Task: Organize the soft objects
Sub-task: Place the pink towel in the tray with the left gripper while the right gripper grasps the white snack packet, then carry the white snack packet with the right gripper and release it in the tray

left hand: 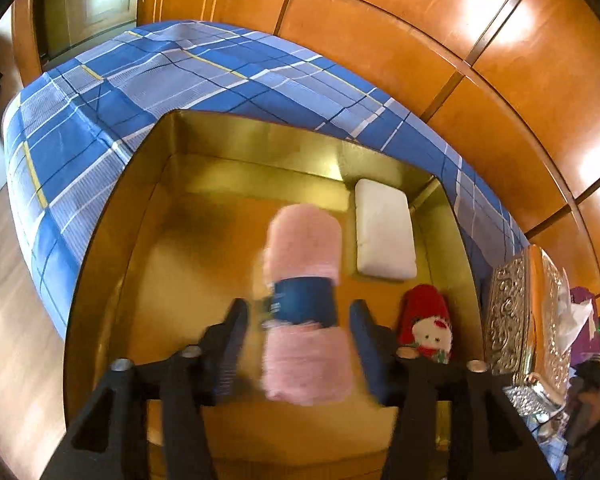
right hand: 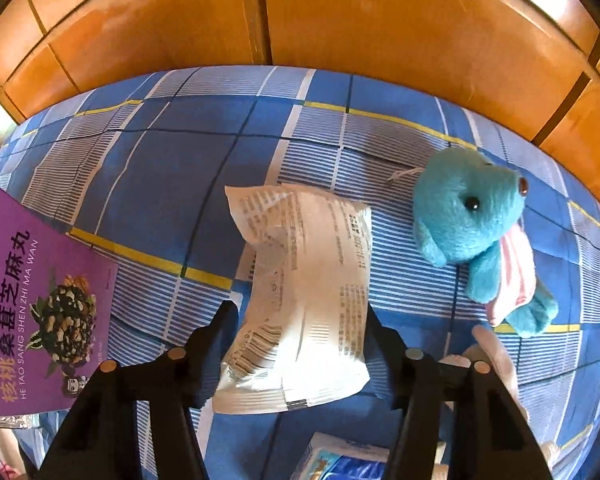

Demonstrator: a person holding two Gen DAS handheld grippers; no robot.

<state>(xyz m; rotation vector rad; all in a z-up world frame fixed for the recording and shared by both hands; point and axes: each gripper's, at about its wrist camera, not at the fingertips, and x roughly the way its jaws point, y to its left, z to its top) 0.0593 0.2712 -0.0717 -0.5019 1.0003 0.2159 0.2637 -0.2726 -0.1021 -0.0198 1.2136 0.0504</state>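
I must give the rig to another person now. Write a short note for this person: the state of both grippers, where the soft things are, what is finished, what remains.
Left gripper: open, pads clear of the pink towel roll, which is blurred over the gold box.
Right gripper: astride the white packet on the bed; its grip cannot be told.
Done: white pad and red plush lie in the box.
Left: blue plush on the blue checked sheet, and the packet.
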